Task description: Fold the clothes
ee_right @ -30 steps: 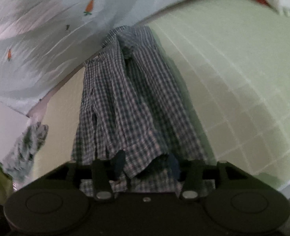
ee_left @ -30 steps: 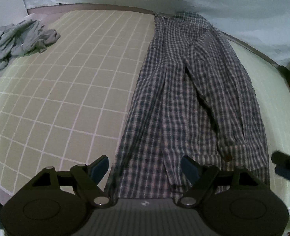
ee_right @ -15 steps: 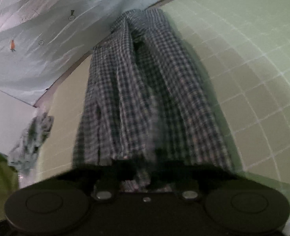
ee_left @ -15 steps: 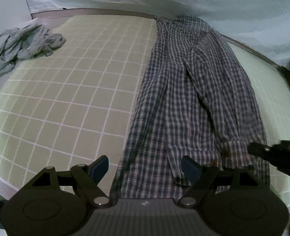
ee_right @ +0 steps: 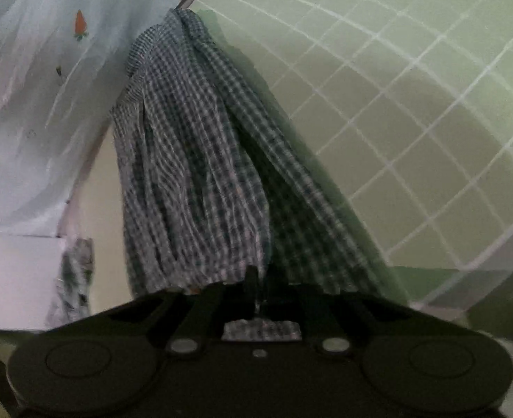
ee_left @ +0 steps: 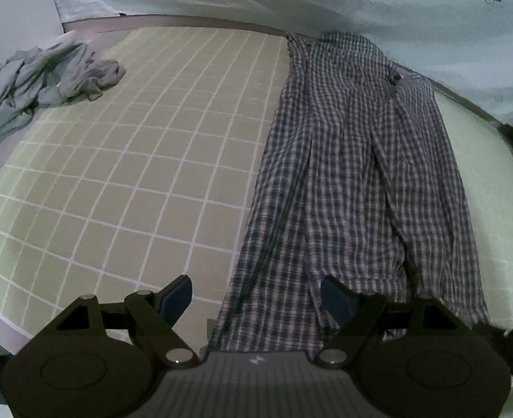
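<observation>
Pinching the near hem of the checked shirt (ee_right: 200, 188), the right gripper (ee_right: 254, 291) is seen nearly pressed together, jaws easing apart; a second ago it hovered spread. The shirt is laid lengthwise on the gridded mat (ee_left: 124, 181). The left gripper (ee_left: 256, 296) remains spread, empty. A fold can be judged starting.

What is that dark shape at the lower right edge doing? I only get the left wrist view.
Observer: That's the right gripper. Its jaws are opening a little, with the hem of the plaid shirt between them.
Operator: Is the hem lying flat there?
Observer: No, it's bunched into pleats running up to the jaws.
Operator: Anything beside it?
Observer: A shadow from the shirt falls on the green grid mat.
</observation>
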A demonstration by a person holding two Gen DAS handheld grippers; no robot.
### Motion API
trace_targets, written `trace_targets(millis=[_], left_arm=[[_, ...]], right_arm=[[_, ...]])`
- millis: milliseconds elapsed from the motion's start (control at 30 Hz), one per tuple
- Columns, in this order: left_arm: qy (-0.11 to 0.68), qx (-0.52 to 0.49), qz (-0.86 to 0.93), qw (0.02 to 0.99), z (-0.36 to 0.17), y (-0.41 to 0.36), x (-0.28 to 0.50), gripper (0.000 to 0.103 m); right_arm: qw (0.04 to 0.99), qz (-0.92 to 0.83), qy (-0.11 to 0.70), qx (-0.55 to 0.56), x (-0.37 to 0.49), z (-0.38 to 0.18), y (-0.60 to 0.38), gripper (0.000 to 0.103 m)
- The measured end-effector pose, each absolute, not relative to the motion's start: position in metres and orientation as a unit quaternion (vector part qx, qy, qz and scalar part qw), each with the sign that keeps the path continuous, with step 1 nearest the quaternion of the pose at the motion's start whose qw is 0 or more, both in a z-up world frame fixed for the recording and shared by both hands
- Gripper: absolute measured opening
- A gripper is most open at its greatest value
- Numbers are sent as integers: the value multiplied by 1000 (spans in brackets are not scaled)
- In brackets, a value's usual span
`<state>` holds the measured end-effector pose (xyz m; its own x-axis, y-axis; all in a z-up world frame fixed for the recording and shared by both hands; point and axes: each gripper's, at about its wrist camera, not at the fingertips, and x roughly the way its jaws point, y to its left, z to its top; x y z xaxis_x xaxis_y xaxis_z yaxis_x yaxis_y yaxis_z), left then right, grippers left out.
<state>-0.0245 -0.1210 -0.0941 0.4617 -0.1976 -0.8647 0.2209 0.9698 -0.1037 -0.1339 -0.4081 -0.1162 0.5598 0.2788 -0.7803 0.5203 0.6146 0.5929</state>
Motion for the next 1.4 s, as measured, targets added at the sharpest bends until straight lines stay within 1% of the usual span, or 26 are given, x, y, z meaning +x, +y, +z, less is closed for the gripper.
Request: trace_targets(millis=[33, 67, 133, 167, 233, 333, 367, 533, 733, 933, 1000, 1033, 1067, 1100, 1133, 1167, 1200, 1233, 1267, 1333, 1400], left_arm=[[506, 14, -122, 853, -95, -121, -24, 82], [509, 17, -121, 852, -97, -120, -23, 82], [513, 24, -121, 849, -100, -119, -23, 82], [516, 28, -122, 847, -102, -119, -23, 83], [527, 36, -120, 841, -107, -118, -23, 83], [538, 48, -121, 833, -114, -118, -27, 84], [541, 51, -122, 830, -117, -118, -28, 85], [564, 61, -129, 814, -131, -115, -37, 85], [577, 71, -138, 802, -139, -111, -52, 86], [569, 80, -152, 804, -137, -110, -62, 86], [567, 81, -160, 804, -135, -111, -63, 84], [568, 81, -165, 802, -134, -113, -64, 79], [569, 82, -170, 800, -134, -114, -64, 74], [570, 84, -171, 799, -133, -117, -64, 72], [570, 83, -173, 799, -131, -120, -63, 65], [570, 76, -175, 799, -129, -121, -60, 50], [576, 55, -179, 796, -127, -120, -55, 39], [582, 33, -182, 792, -125, -118, -49, 19], [588, 10, -186, 787, -123, -117, -44, 14], [579, -31, -192, 792, -111, -115, -36, 13], [562, -44, -194, 803, -96, -117, -29, 11]], right_arm=[[781, -86, 463, 410, -133, -111, -406, 36], [795, -95, 463, 380, -130, -106, -403, 44], [817, -116, 465, 320, -126, -98, -398, 50], [824, -120, 467, 296, -126, -97, -397, 59], [831, -124, 476, 260, -128, -100, -394, 69], [827, -121, 492, 244, -132, -109, -387, 70], [825, -120, 497, 242, -132, -112, -385, 72], [817, -122, 514, 232, -139, -122, -377, 77], [818, -117, 524, 204, -150, -124, -362, 79], [822, -108, 536, 158, -149, -125, -342, 79], [822, -105, 542, 140, -149, -124, -337, 74], [823, -105, 544, 127, -145, -124, -334, 64], [824, -101, 546, 113, -144, -123, -332, 49], [825, -94, 548, 100, -143, -121, -331, 41], [826, -84, 549, 98, -142, -120, -331, 25], [827, -69, 547, 111, -140, -118, -333, 10], [827, -53, 544, 130, -139, -116, -336, 8], [828, -39, 539, 150, -138, -113, -339, 8], [831, -32, 532, 161, -136, -108, -341, 7], [836, -18, 518, 181, -132, -99, -345, 6], [841, -6, 502, 203, -127, -89, -350, 5]])
